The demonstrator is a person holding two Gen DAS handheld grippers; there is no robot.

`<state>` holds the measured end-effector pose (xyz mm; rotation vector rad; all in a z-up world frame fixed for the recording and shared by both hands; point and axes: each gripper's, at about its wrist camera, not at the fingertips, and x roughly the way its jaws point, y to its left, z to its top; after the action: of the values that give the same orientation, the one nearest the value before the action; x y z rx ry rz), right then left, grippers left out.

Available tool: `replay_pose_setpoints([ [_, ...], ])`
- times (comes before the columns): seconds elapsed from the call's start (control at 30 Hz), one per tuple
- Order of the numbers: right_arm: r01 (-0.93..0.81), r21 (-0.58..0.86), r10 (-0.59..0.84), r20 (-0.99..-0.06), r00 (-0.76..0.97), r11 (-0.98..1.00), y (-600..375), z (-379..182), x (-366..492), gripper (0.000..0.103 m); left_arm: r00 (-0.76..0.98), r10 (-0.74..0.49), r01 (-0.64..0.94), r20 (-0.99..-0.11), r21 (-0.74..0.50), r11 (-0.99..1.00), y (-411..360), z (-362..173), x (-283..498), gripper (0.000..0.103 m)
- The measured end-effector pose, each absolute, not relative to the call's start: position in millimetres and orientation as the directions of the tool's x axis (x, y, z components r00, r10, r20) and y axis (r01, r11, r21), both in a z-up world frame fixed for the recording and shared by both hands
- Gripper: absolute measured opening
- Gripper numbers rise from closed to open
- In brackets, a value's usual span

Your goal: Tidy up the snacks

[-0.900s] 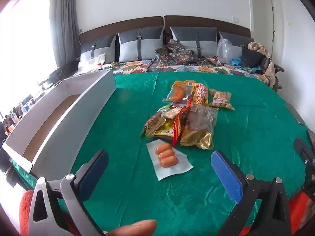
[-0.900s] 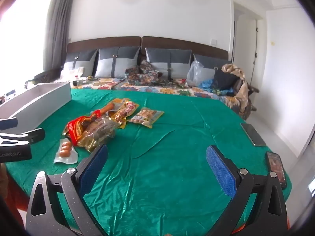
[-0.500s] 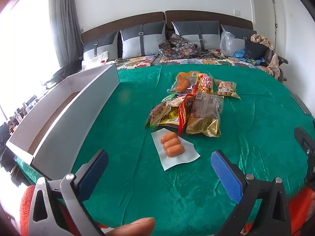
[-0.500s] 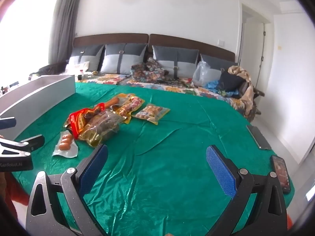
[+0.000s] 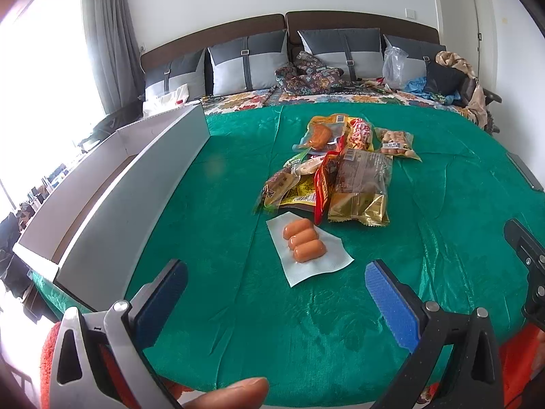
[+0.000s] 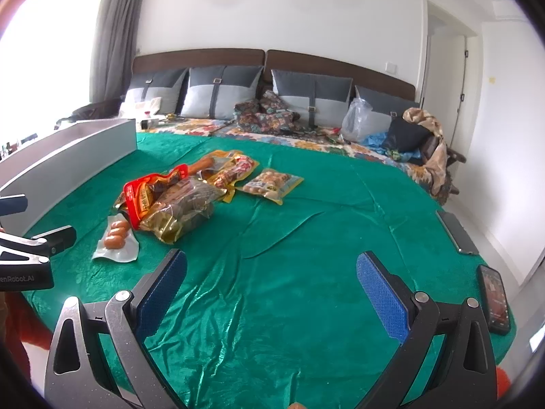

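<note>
The left tongs (image 5: 276, 293) stand wide apart with nothing between their blue pads, over a worktop under a green cloth (image 5: 211, 323). Just past them, at 12 o'clock, lies a clear pack of three sausages (image 5: 304, 248) flat on the cloth. Beyond it, still toward 12, sits the snack pile (image 5: 344, 177): a gold-and-brown bag (image 5: 362, 187), a red packet (image 5: 322, 184) touching its left edge, yellow packs behind, and a small bag of round snacks (image 5: 396, 143) at the pile's 1 o'clock. A long white box (image 5: 136, 184), open on top, runs along the cloth at 10 o'clock from the pile. A fingertip (image 5: 235, 392) shows at the bottom edge of the left view.

The right tongs (image 6: 270, 289) are also wide apart and empty, above bare cloth. From there the pile (image 6: 177, 201) lies at 11 o'clock, the sausages (image 6: 115, 238) at 10. Two phones (image 6: 458, 228) lie near the cloth's edge at 2 and 3 o'clock.
</note>
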<state>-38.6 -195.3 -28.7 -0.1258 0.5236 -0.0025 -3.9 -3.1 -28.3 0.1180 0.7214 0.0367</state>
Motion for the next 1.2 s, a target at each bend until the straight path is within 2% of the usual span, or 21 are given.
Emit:
replay_pose_setpoints([
  [0.77, -0.051, -0.129, -0.023, -0.514, 0.857, 0.990, -191, -34, -36, 0.101, 0.724, 0.089, 0.003, -0.684, 0.133, 0.991, 2, -39, -6, 0.103],
  [1.2, -0.039, -0.115, -0.029, -0.540, 0.841, 0.993, -197, -39, -31, 0.101, 0.647, 0.074, 0.001, -0.759, 0.098, 0.995, 11, -67, 5, 0.103],
])
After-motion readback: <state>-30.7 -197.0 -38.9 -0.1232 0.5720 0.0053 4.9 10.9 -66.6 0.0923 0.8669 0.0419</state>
